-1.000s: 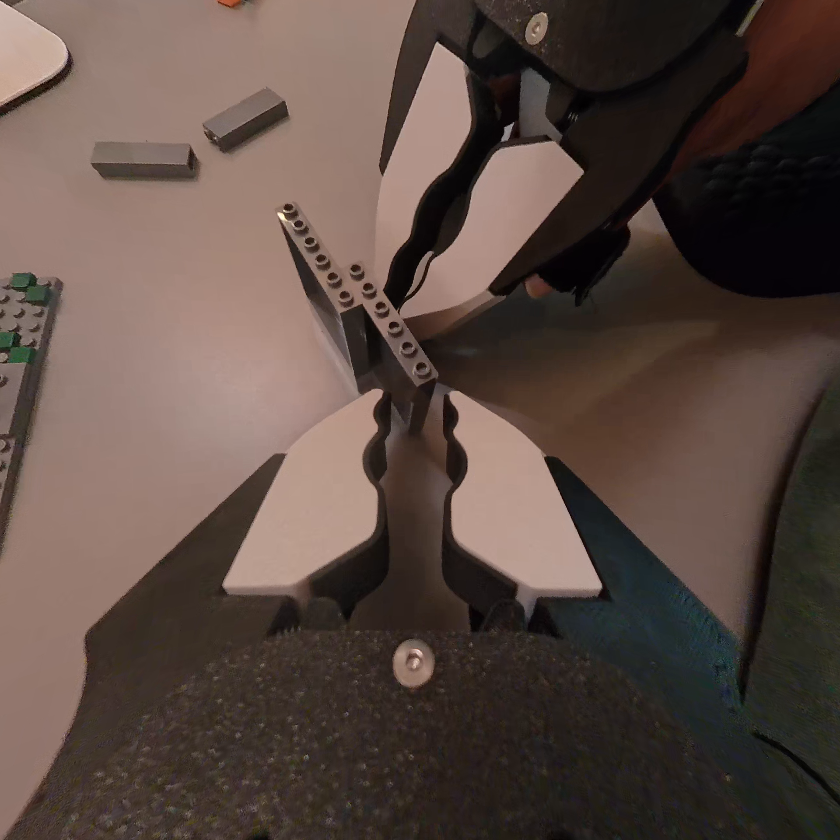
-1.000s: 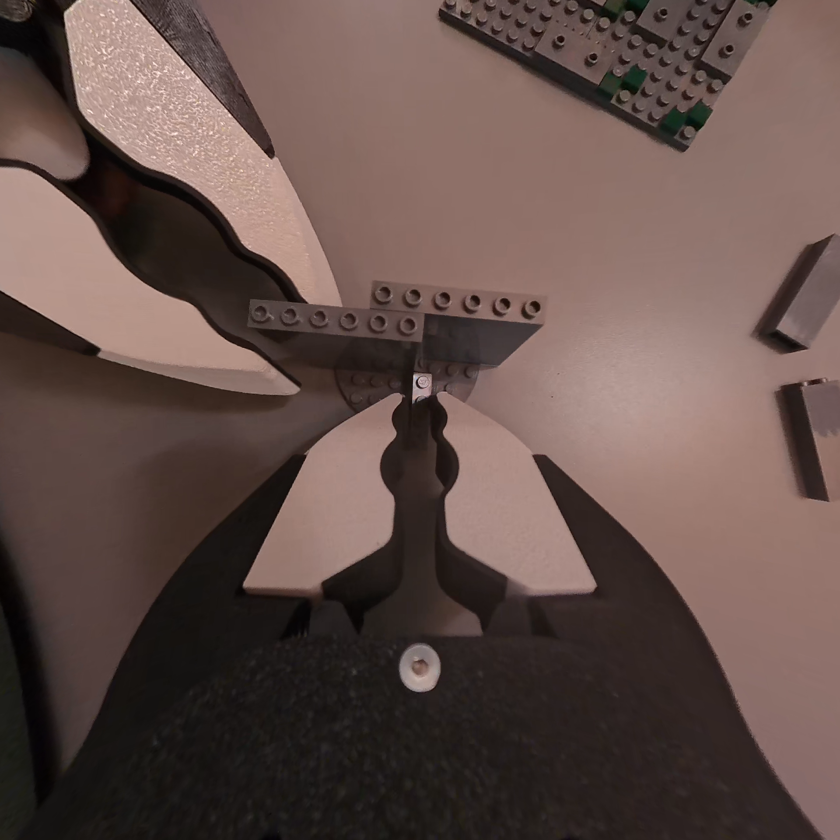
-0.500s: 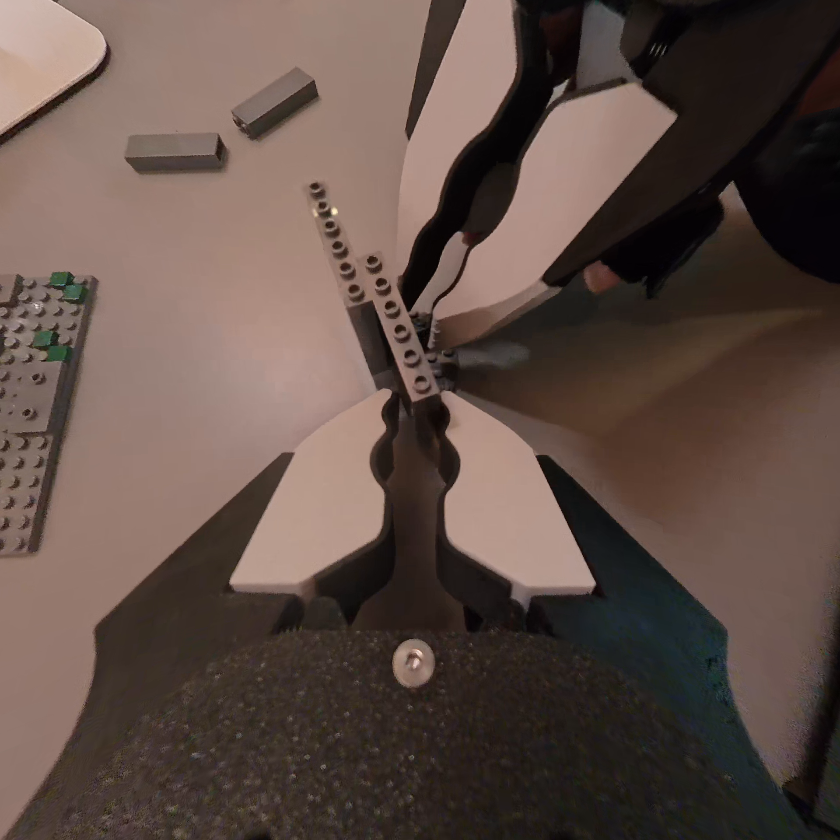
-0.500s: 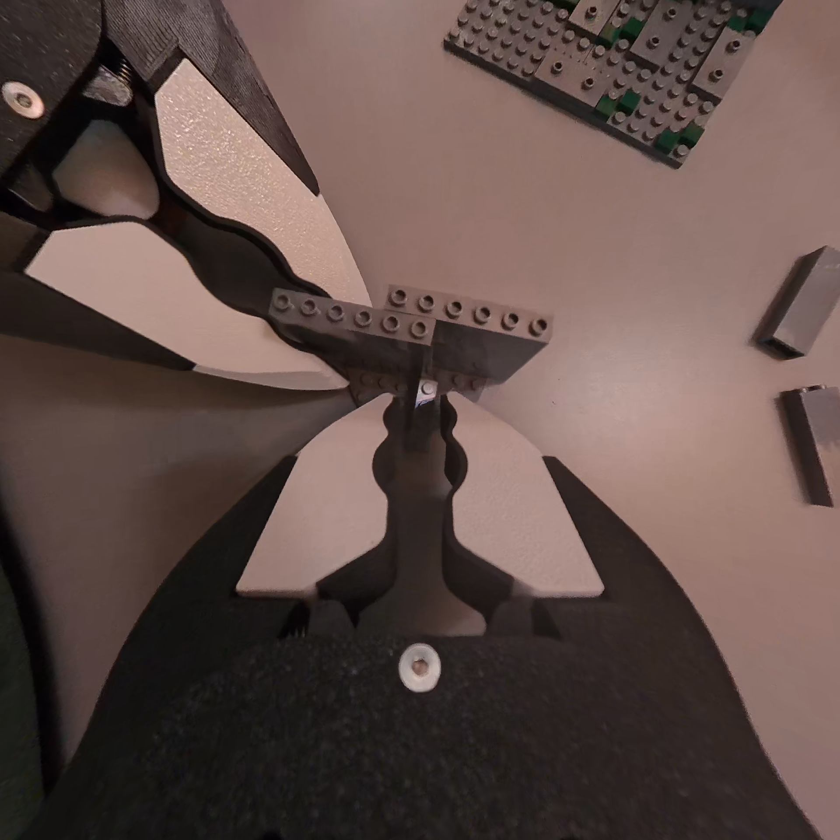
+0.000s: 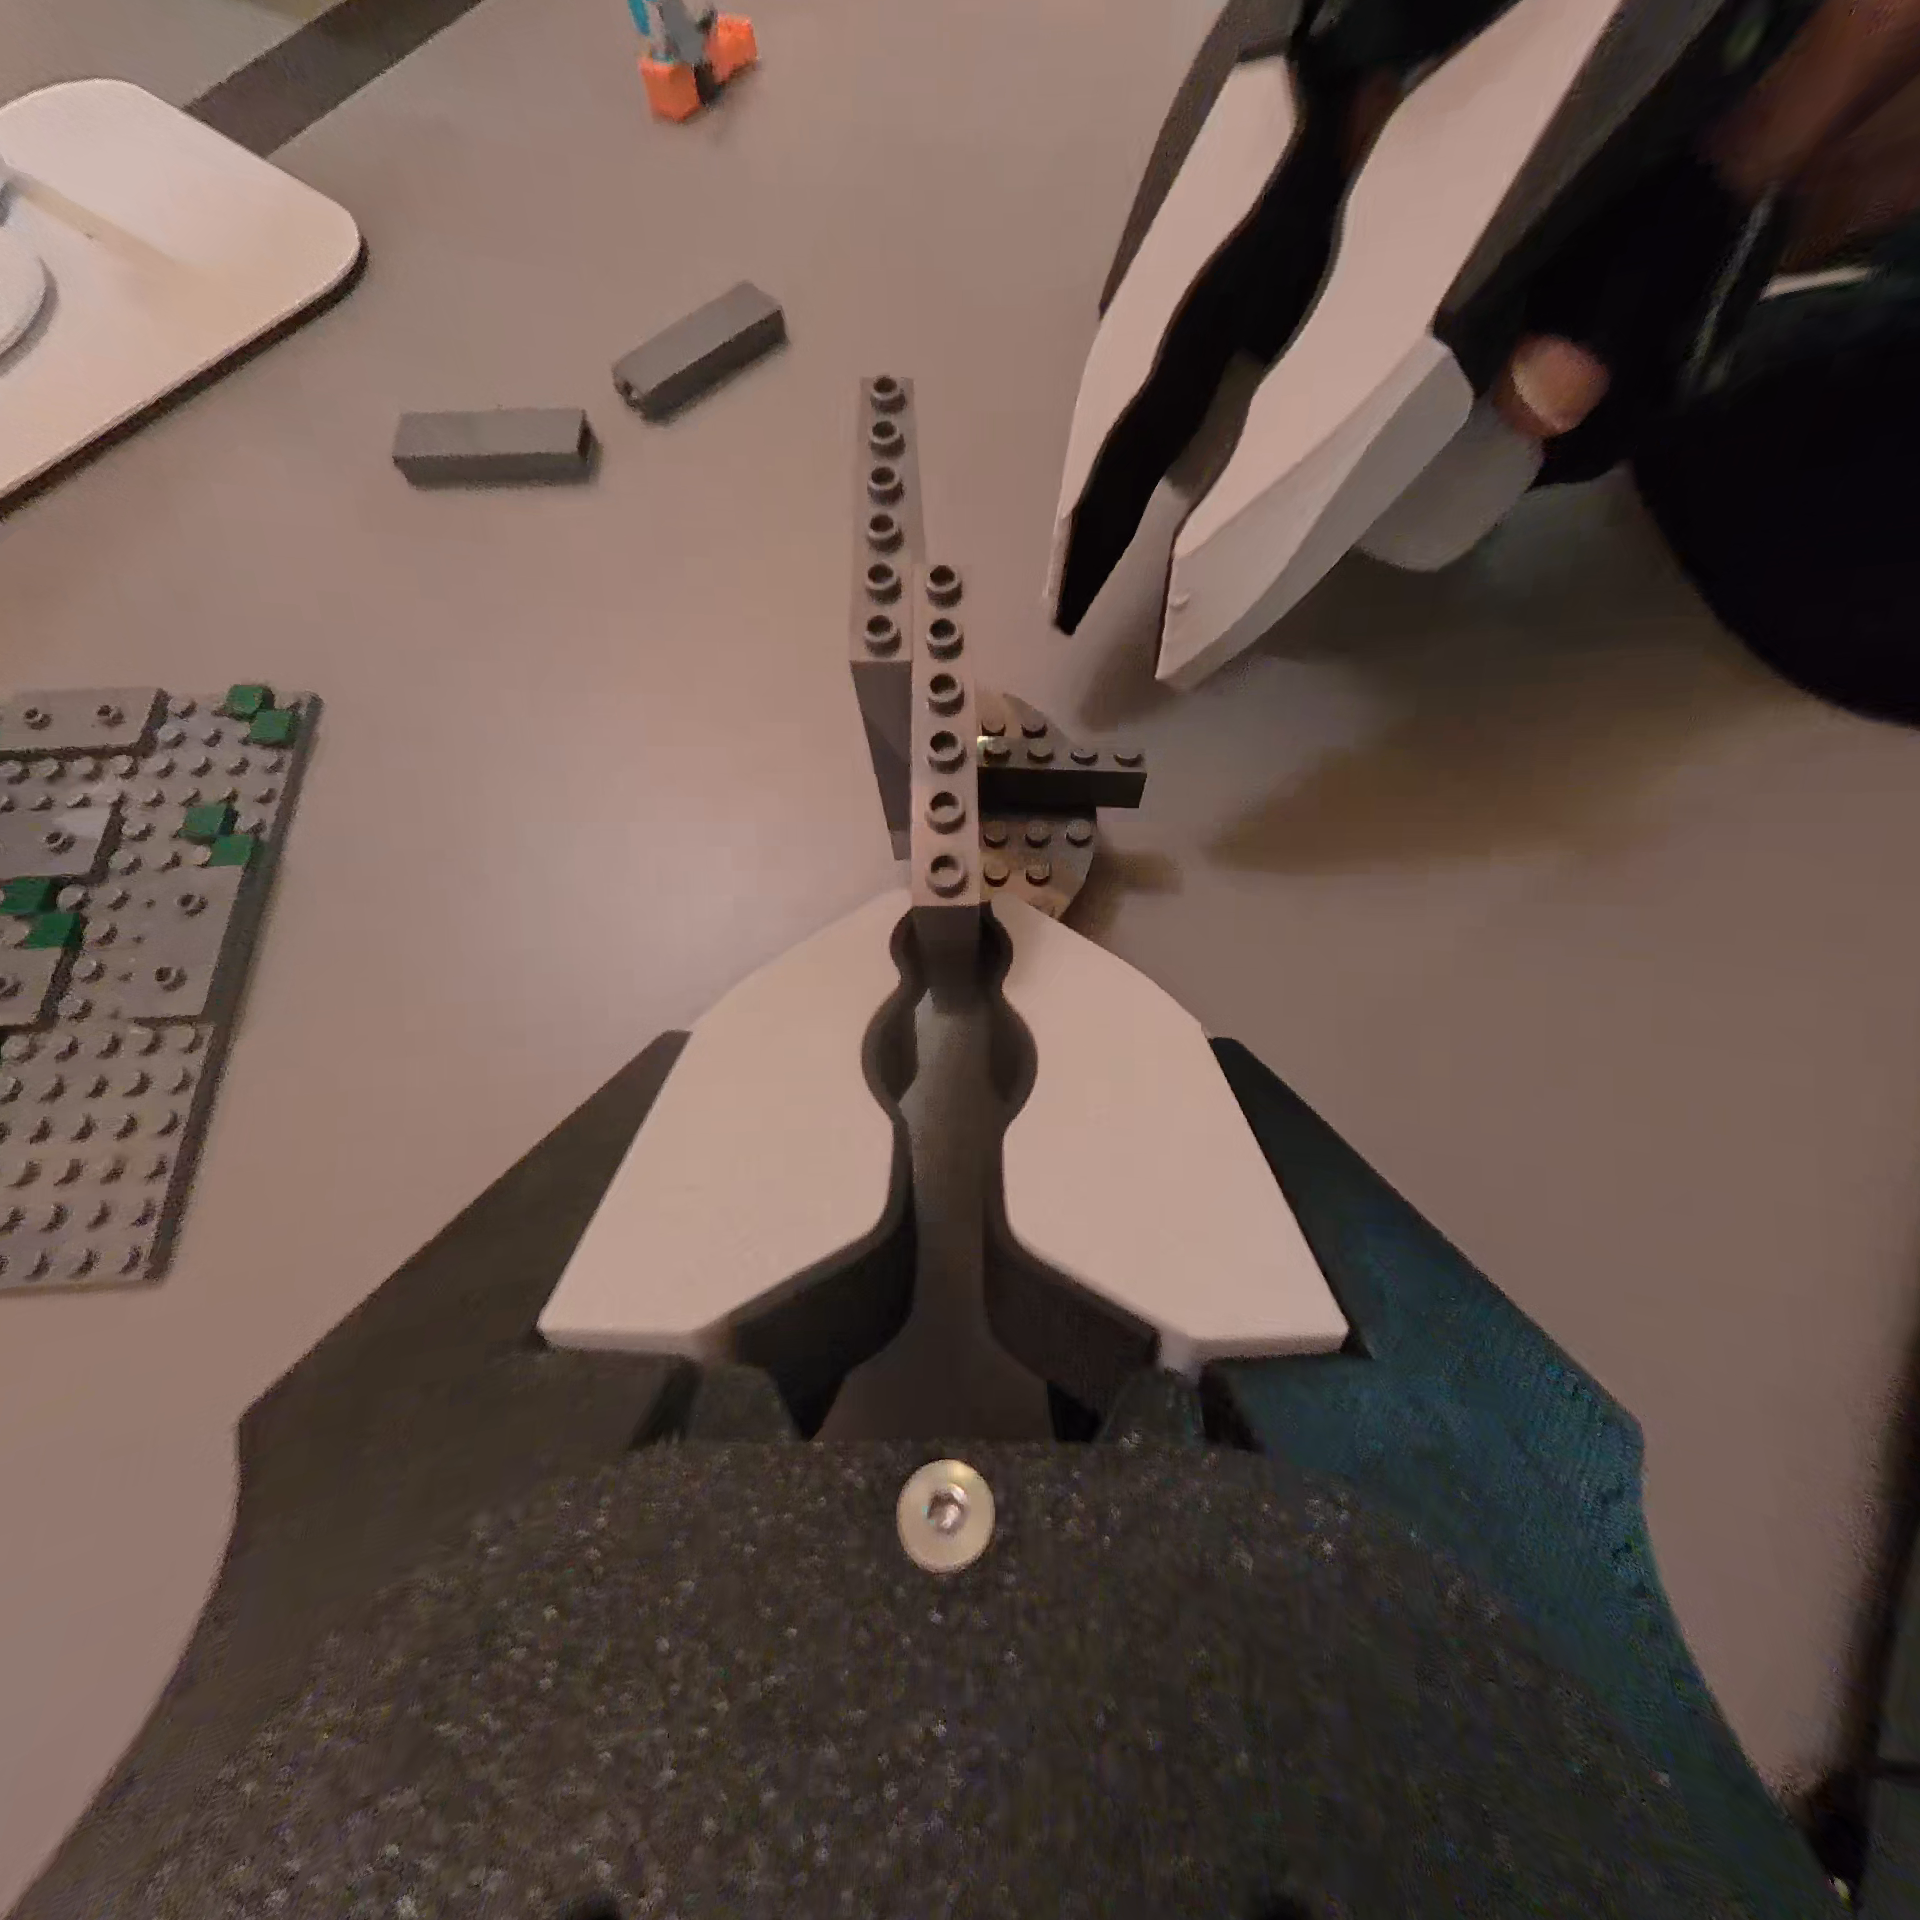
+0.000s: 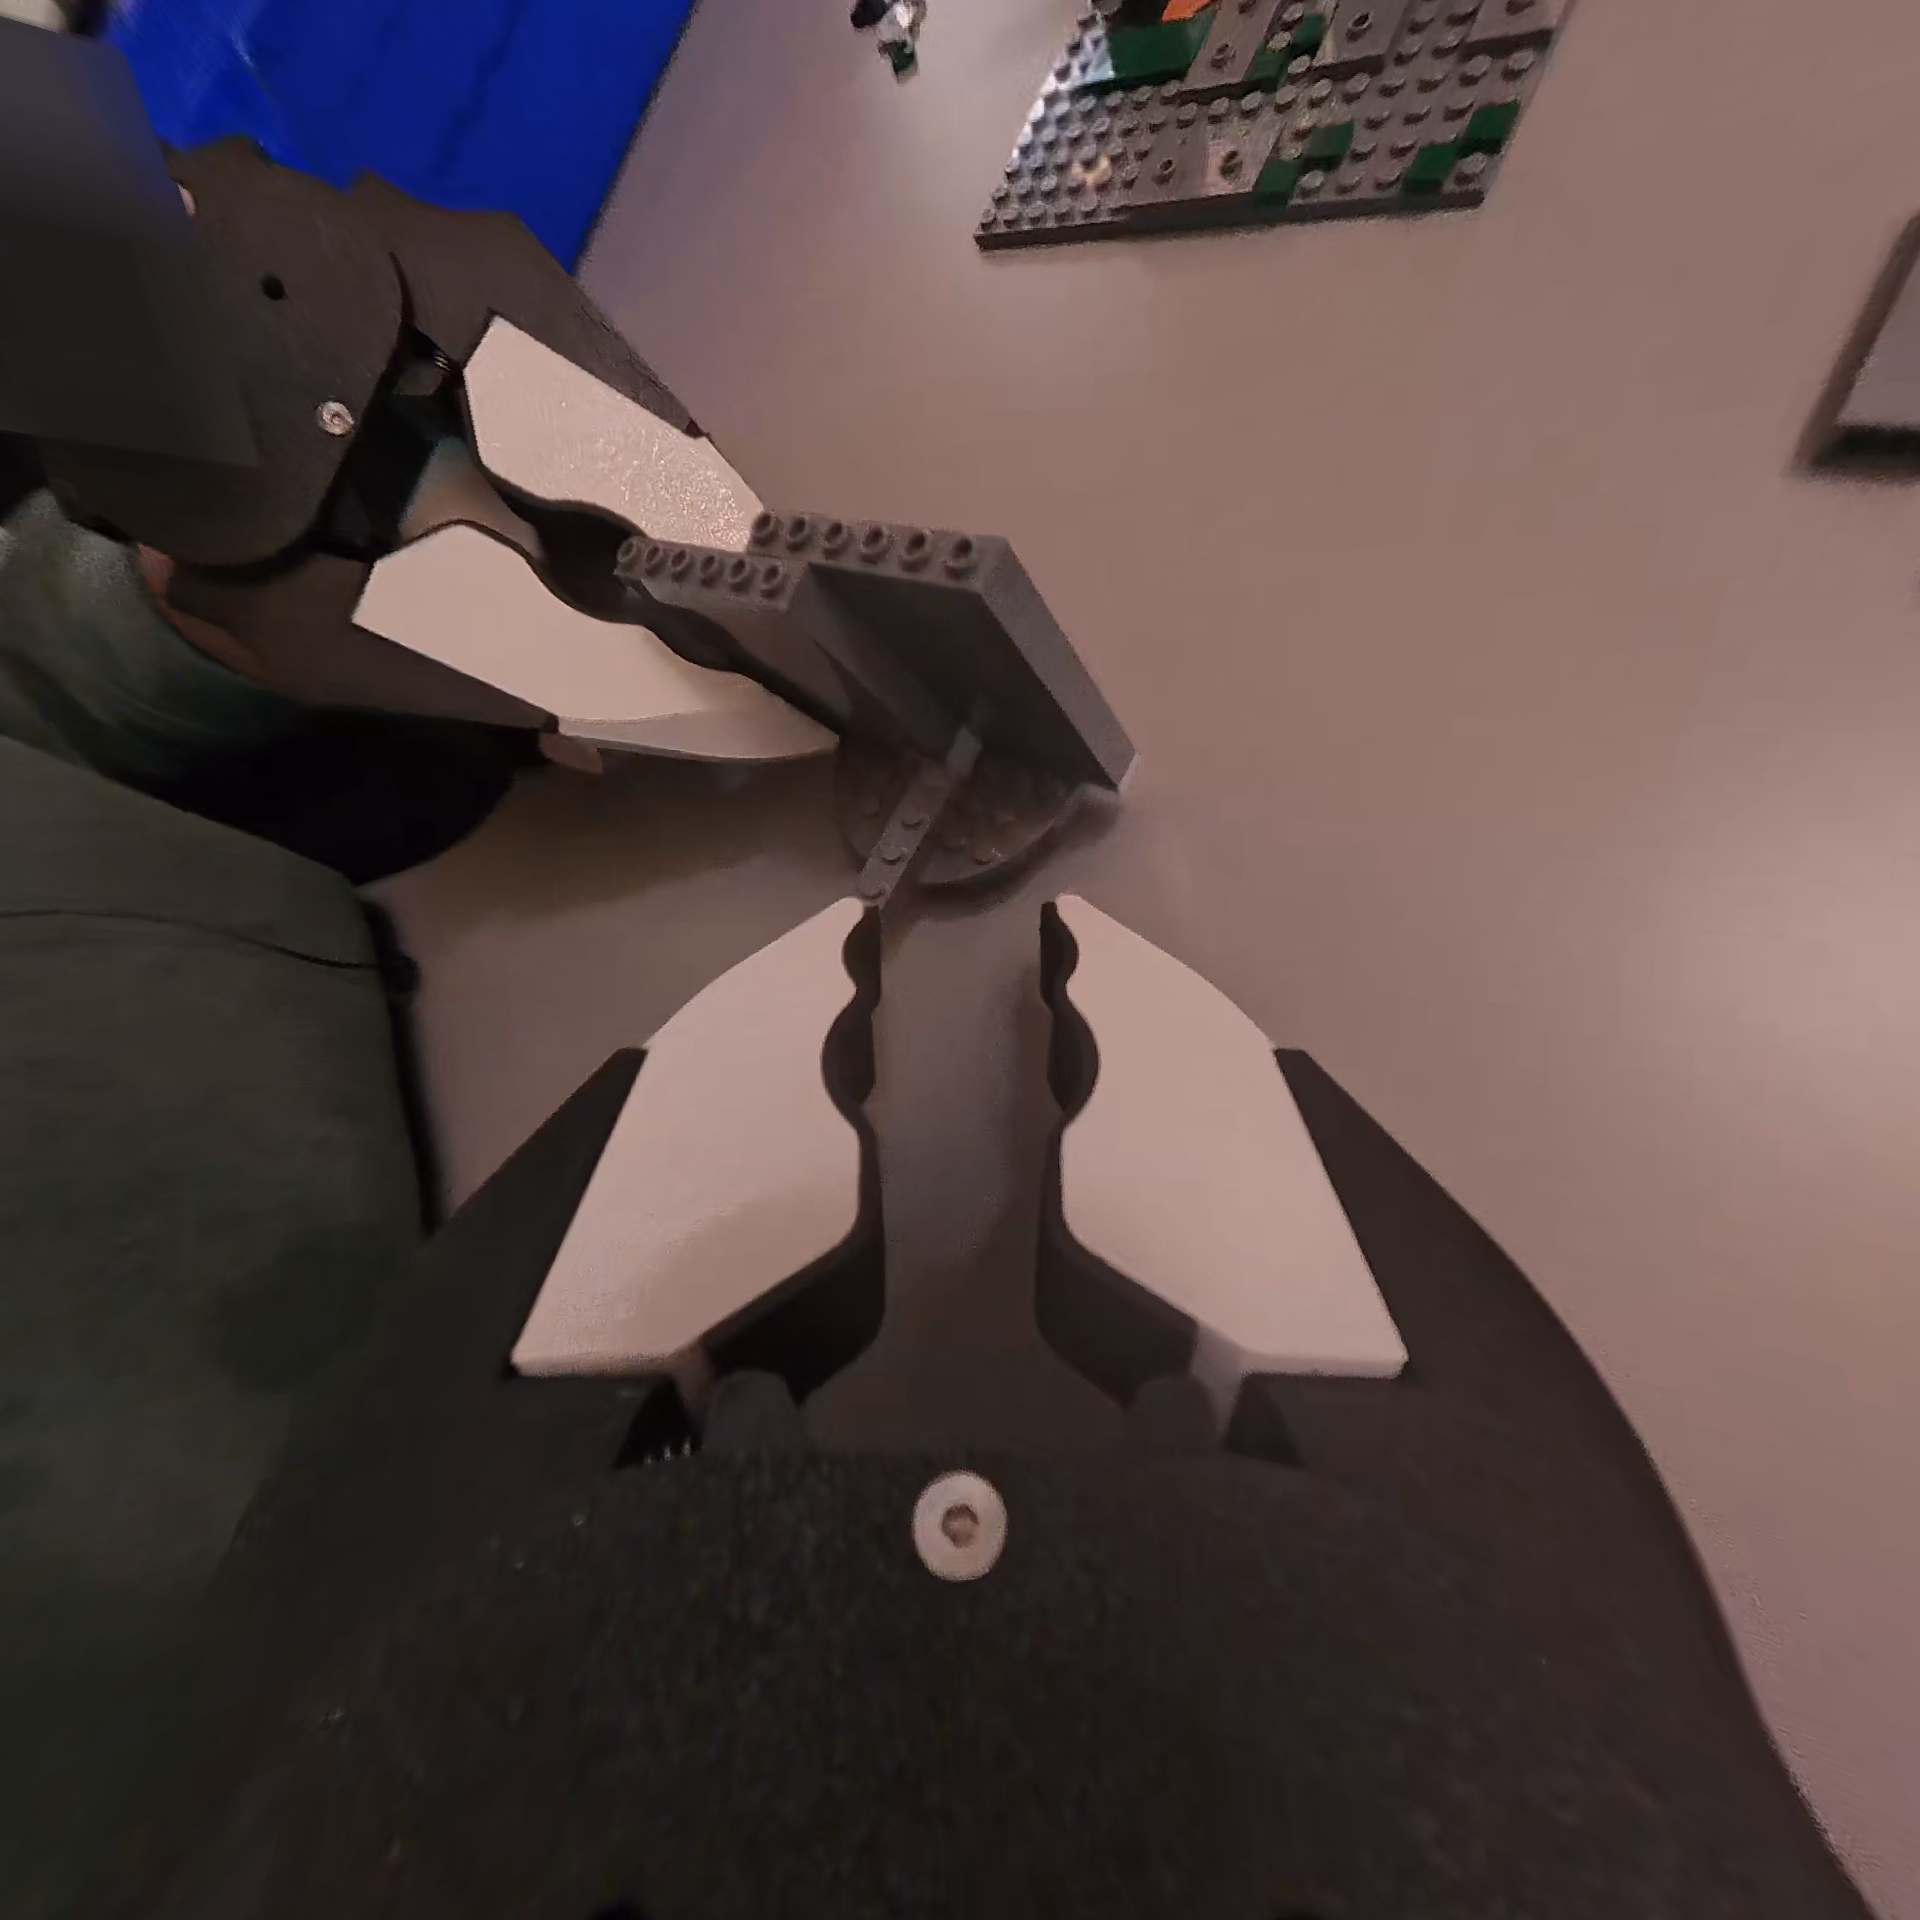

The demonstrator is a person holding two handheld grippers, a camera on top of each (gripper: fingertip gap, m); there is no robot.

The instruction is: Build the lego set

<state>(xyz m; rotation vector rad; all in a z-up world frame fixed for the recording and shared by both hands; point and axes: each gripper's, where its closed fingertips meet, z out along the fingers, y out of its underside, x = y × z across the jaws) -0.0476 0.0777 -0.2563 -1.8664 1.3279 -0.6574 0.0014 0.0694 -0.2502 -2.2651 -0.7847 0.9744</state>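
A plain, matte grey-beige desk point(image 5: 1455, 1039) fills most of both views. The light is dim and warm, throwing soft brownish shadows across the surface. At the upper left of the left wrist view a white, round-cornered flat base point(image 5: 177, 281) lies on the desk, and behind it a dark strip point(image 5: 312, 73) runs along the desk's far edge. In the right wrist view a vivid blue surface point(image 6: 436, 94) shows past the desk edge at the upper left, blurred; what it is cannot be told. Dark green fabric point(image 6: 177, 1091) fills the left side there.
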